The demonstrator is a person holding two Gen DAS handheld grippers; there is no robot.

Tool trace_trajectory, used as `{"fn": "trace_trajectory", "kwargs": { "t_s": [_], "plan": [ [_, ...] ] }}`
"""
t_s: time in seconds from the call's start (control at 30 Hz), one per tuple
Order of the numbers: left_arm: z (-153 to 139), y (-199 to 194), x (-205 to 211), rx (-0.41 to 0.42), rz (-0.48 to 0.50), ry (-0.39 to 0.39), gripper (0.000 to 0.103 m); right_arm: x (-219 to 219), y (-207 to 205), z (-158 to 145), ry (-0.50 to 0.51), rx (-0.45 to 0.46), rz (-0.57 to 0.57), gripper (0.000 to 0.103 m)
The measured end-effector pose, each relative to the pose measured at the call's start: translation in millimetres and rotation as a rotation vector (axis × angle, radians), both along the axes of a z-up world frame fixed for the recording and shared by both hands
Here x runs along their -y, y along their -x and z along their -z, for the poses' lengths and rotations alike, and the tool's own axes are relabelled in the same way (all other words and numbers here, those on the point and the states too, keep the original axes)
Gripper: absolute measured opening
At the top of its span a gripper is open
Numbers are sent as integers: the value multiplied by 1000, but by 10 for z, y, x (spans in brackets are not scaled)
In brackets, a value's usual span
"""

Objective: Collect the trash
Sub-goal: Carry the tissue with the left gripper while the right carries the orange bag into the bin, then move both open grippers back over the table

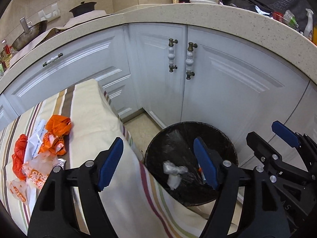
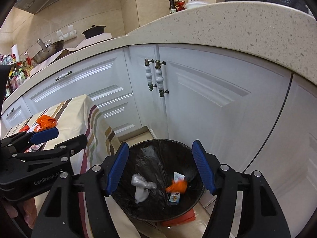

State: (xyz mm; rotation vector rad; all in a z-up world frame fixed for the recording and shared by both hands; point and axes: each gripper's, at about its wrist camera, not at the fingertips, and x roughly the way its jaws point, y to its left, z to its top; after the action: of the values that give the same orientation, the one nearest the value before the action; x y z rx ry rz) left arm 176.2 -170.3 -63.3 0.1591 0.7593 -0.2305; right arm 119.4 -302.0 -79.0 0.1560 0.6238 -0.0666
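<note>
While both grippers hang over the floor by the white panelled cabinets [image 2: 208, 103], the round black trash bin [image 2: 156, 216], lined with glossy black film, sits below them. Right gripper [image 2: 160, 168]: jaws spread wide, ribbed blue pads, nothing held; directly beneath, inside the bin, lie a crumpled silvery-white wad [image 2: 141, 187], a small flat printed packet [image 2: 175, 188] and a blurred orange scrap [image 2: 177, 186]. Left gripper [image 1: 158, 163]: also wide and empty, one finger over the striped cloth, the other over the bin [image 1: 227, 138]. Remaining trash is on the tabletop [image 1: 89, 107], draped in cream cloth with brown, red and green stripes: crinkled orange plastic bags [image 1: 58, 128], a red twisted bag [image 1: 18, 154], white-and-orange printed wrappers [image 1: 37, 170], all heaped touching. Speckled stone counter [image 2: 237, 25] above, curved edge.
</note>
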Motion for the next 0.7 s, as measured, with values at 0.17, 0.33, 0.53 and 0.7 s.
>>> {"fn": "trace_trajectory", "kwargs": {
  "t_s": [0.17, 0.33, 0.53, 0.7],
  "plan": [
    [-90, 128, -253, 4, -22, 30, 75, -100, 70, -47, -5, 5, -15, 65],
    [-160, 382, -619, 18, -61, 42, 75, -334, 193, -140, -20, 26, -57, 65],
    [-179, 724, -1156, 29, -146, 45, 75, -757, 337, -241, -23, 41, -141, 65],
    [-140, 975, -1603, 35, -223, 34, 75, -1134, 392, -264, -18, 34, -220, 65]
  ]
}}
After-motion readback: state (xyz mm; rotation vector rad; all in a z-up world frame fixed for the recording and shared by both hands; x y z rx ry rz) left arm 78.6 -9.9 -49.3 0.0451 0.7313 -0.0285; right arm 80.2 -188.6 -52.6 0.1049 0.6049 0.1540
